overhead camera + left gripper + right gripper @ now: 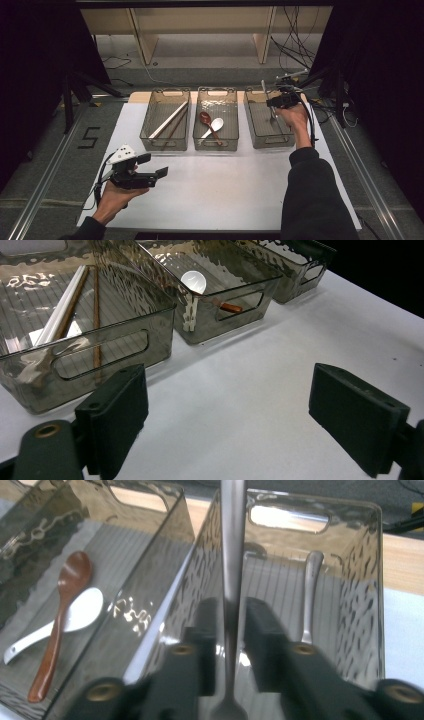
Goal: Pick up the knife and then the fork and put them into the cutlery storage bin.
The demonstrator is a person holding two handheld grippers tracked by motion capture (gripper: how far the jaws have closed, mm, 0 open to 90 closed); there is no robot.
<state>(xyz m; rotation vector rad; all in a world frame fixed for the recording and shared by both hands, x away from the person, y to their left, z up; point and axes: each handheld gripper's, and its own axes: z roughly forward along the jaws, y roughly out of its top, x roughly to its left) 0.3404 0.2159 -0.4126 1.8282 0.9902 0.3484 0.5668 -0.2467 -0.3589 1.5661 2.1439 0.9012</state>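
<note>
Slim steel utensil handle (233,555) — stands upright between the jaws of the right gripper (231,630) over the right-hand smoked clear plastic bin (372,580); jaws slightly parted, so the hold looks slack. Step, as judged: release into that bin. Next: spread the jaws, lift straight out past the wall. Already inside: one steel piece (311,595). Middle bin: brown wooden spoon (62,615), white ceramic spoon (75,615). Left gripper (150,167) — jaws wide apart, empty, above the white table (225,190).
</note>
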